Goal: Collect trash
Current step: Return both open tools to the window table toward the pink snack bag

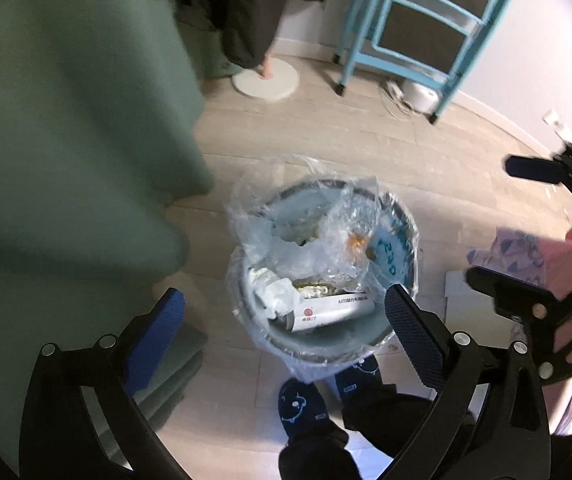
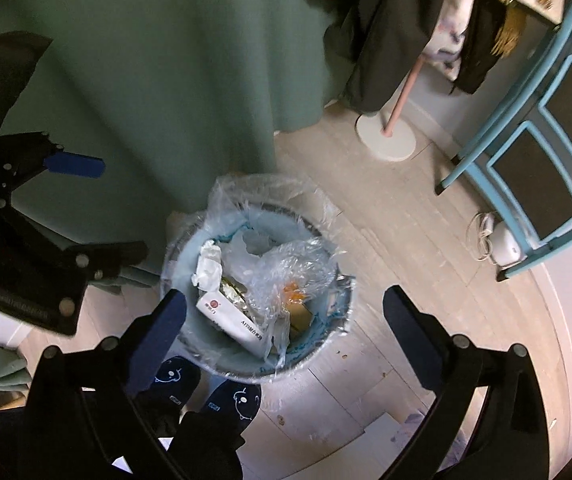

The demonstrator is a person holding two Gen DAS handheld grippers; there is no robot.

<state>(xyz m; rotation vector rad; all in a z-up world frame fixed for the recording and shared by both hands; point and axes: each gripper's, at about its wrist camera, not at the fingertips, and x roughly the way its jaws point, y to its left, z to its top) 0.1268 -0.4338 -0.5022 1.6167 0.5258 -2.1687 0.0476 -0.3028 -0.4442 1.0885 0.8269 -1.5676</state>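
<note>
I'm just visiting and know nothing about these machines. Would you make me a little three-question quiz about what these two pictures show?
1. True or false: both grippers, left gripper and right gripper, are open with nothing between their fingers.
2. What lines the trash bin? A) clear plastic bag B) newspaper C) cloth
3. Name one piece of trash that shows inside the bin.

Key:
1. True. Both stand wide open above the bin.
2. A, the clear plastic bag is draped over the rim.
3. The white box with a red round mark; crumpled white paper also counts.
</note>
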